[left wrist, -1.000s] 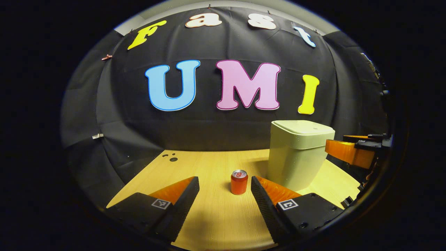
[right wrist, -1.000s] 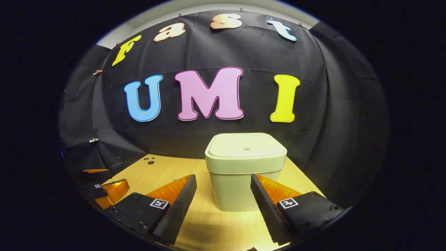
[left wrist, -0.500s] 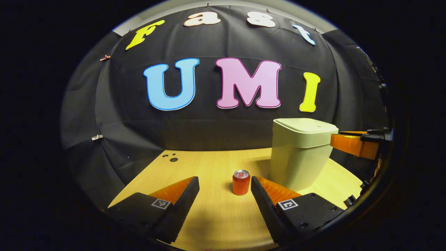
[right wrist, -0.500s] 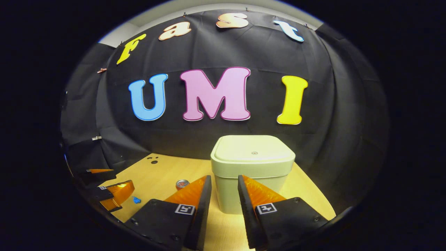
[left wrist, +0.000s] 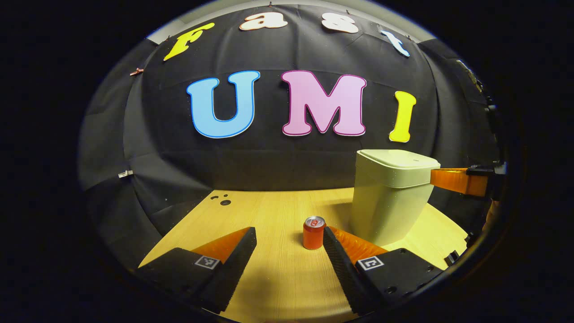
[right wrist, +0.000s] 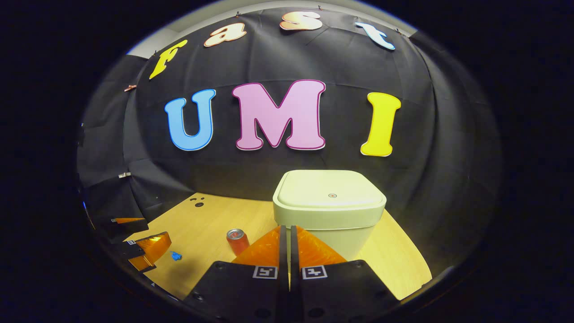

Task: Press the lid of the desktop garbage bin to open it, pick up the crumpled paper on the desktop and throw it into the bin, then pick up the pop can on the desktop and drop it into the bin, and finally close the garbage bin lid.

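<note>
Here, by label:
Right tongs: closed, empty, before the bin.
Left tongs: spread wide, empty.
Can: upright on worktop, near the bin.
Lid: down.
</note>
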`<state>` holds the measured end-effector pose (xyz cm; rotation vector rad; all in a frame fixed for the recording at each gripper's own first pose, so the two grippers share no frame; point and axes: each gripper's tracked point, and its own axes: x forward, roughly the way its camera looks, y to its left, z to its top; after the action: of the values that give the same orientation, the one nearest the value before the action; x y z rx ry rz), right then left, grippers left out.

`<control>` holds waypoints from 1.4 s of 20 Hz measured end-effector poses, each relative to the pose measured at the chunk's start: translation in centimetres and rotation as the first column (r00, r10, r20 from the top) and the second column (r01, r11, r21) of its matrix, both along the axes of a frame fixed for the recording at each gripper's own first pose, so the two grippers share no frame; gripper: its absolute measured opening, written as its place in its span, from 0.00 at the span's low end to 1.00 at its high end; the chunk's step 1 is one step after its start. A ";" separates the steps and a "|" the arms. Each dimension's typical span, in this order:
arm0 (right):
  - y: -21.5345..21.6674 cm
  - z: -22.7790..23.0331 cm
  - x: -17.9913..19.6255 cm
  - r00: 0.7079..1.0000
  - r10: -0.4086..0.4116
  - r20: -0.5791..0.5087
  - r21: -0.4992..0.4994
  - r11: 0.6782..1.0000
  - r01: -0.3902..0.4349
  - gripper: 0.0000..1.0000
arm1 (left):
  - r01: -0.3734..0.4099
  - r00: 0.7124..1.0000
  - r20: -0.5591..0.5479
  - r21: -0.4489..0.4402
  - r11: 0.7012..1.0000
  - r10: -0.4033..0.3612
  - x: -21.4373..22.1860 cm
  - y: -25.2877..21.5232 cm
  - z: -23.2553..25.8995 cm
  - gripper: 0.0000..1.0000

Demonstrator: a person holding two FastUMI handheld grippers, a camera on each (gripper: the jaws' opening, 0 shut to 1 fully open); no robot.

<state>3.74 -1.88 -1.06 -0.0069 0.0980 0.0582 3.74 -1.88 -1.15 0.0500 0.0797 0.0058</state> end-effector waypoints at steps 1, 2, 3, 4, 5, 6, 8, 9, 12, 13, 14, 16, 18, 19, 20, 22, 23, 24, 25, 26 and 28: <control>0.1 -0.2 0.3 1.000 0.004 -0.009 0.015 1.000 -0.004 0.05 | 0.002 1.000 -0.002 -0.001 1.000 -0.002 0.0 0.0 0.0 0.96; 0.0 -0.1 0.2 1.000 0.001 -0.017 0.023 1.000 -0.001 0.05 | 0.005 1.000 -0.005 -0.002 1.000 -0.005 0.0 -0.1 -0.2 0.96; 0.0 0.2 0.3 1.000 0.011 -0.015 0.026 1.000 -0.010 0.05 | 0.007 1.000 -0.007 -0.001 1.000 -0.007 0.1 -0.1 -0.2 0.96; 0.1 0.6 0.2 1.000 0.016 -0.009 0.028 0.999 -0.015 0.05 | 0.008 1.000 -0.006 0.000 1.000 -0.008 0.0 0.0 -0.2 0.95; 0.0 0.9 0.4 1.000 0.024 -0.007 0.034 0.999 -0.024 0.10 | 0.010 1.000 -0.004 0.001 1.000 -0.010 0.0 0.0 -0.1 0.96; 0.1 0.7 0.5 0.999 0.036 -0.024 0.039 0.999 -0.035 0.05 | 0.014 1.000 -0.004 0.002 1.000 -0.014 0.0 -0.1 -0.2 0.96; -0.5 1.5 0.9 0.999 0.026 -0.019 0.058 0.998 -0.025 0.05 | 0.021 1.000 -0.009 0.002 1.000 -0.021 0.0 -0.3 -0.4 0.95; -0.6 1.8 1.2 0.999 0.027 -0.024 0.067 0.997 -0.025 0.05 | 0.022 1.000 -0.011 0.003 1.000 -0.022 -0.1 -0.4 -0.4 0.96; -1.6 3.4 2.9 1.000 0.002 -0.003 0.053 0.999 -0.002 0.05 | 0.017 1.000 -0.015 0.004 1.000 -0.016 -0.3 0.0 -0.5 0.95; -1.9 3.9 3.4 1.000 -0.003 0.006 0.053 0.999 0.003 0.10 | 0.012 1.000 -0.016 0.004 1.000 -0.011 -0.4 0.2 -0.6 0.96; -2.3 4.4 4.0 1.000 -0.011 0.015 0.052 0.999 0.010 0.10 | 0.006 1.000 -0.018 0.004 1.000 -0.006 -0.3 0.3 -0.6 0.96; -3.1 5.0 5.4 0.999 -0.031 0.022 0.041 0.999 0.030 0.05 | -0.005 1.000 -0.023 0.000 1.000 0.005 -0.4 0.7 -0.8 0.95; -3.9 5.2 6.6 0.999 -0.048 0.025 0.040 0.998 0.047 0.05 | -0.018 0.999 -0.028 -0.004 1.000 0.017 -0.6 1.2 -1.0 0.96; -4.4 5.2 7.2 0.998 -0.059 0.023 0.036 0.998 0.058 0.05 | -0.026 0.999 -0.027 -0.005 1.000 0.026 -0.6 1.5 -1.0 0.96; -4.8 5.1 7.7 0.997 -0.070 0.021 0.031 0.997 0.069 0.05 | -0.035 0.999 -0.027 -0.005 0.999 0.035 -0.6 1.7 -1.0 0.95; -5.5 4.9 8.5 0.996 -0.088 0.018 0.023 0.996 0.087 0.05 | -0.053 0.998 -0.027 -0.007 0.999 0.053 -0.6 2.3 -1.0 0.95; -5.8 4.7 8.8 0.996 -0.092 0.012 0.020 0.996 0.092 0.05 | -0.061 0.998 -0.030 -0.008 0.998 0.061 -0.7 2.6 -1.2 0.95; -5.8 4.5 9.1 0.996 -0.094 0.007 0.015 0.995 0.094 0.05 | -0.069 0.997 -0.031 -0.010 0.998 0.068 -0.6 2.8 -1.2 0.95; -6.0 4.3 9.3 0.995 -0.097 0.004 0.006 0.995 0.097 0.05 | -0.076 0.997 -0.031 -0.010 0.997 0.075 -0.7 3.0 -1.3 0.96; -6.0 4.0 9.5 0.995 -0.100 0.000 -0.005 0.995 0.100 0.05 | -0.082 0.996 -0.032 -0.009 0.997 0.082 -0.6 3.2 -1.2 0.95; -5.9 3.4 9.8 0.996 -0.094 -0.012 -0.014 0.996 0.094 0.05 | -0.092 0.995 -0.033 -0.008 0.996 0.091 -0.7 3.5 -1.3 0.95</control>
<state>13.58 -7.79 2.37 -0.0151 0.1114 -0.0362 3.01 1.62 -2.45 0.0366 0.1145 0.0961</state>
